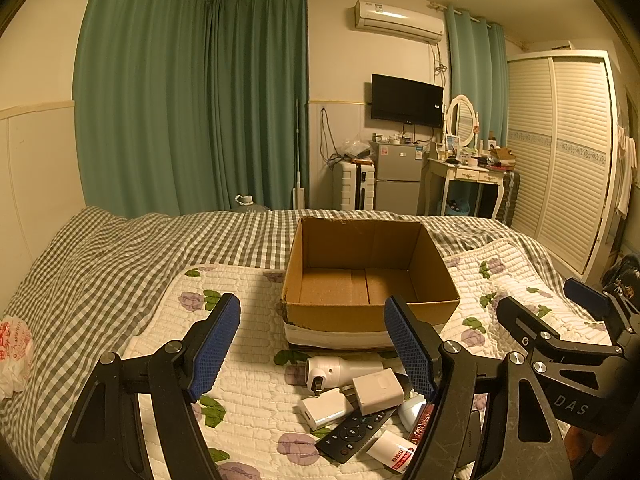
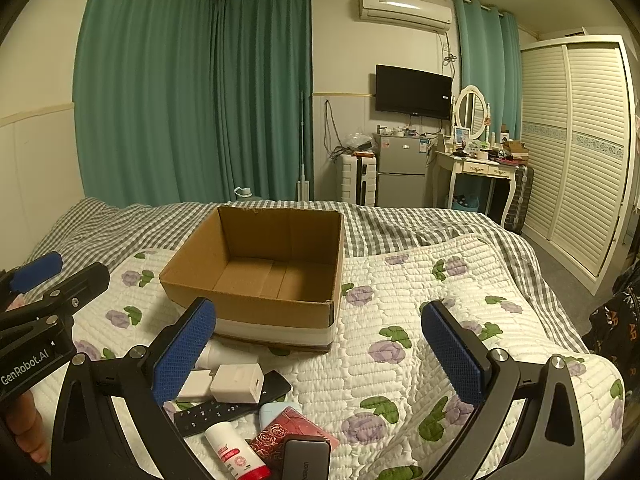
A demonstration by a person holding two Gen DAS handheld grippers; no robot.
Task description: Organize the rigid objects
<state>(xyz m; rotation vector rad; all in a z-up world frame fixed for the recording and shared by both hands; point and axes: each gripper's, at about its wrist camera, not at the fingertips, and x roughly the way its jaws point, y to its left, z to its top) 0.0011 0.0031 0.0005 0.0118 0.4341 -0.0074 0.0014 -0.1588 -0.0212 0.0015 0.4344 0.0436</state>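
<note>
An empty open cardboard box (image 1: pixel 368 276) (image 2: pixel 260 268) stands on the floral quilt. In front of it lies a pile of small objects: white charger blocks (image 1: pixel 378 388) (image 2: pixel 237 383), a black remote (image 1: pixel 356 432) (image 2: pixel 224 410), a white tube-shaped device (image 1: pixel 340 370), a white and red tube (image 2: pixel 236 454), a red patterned card (image 2: pixel 280 432), a grey power bank (image 2: pixel 306 458). My left gripper (image 1: pixel 316 352) is open above the pile. My right gripper (image 2: pixel 320 360) is open, just right of the pile; it also shows in the left wrist view (image 1: pixel 552 304).
The bed has a grey checked sheet (image 1: pixel 104 264) under the quilt (image 2: pixel 420 312). A crumpled plastic bag (image 1: pixel 14 354) lies at the left. Beyond the bed stand a suitcase, small fridge (image 1: pixel 398 176), dressing table and wardrobe (image 2: pixel 576 152).
</note>
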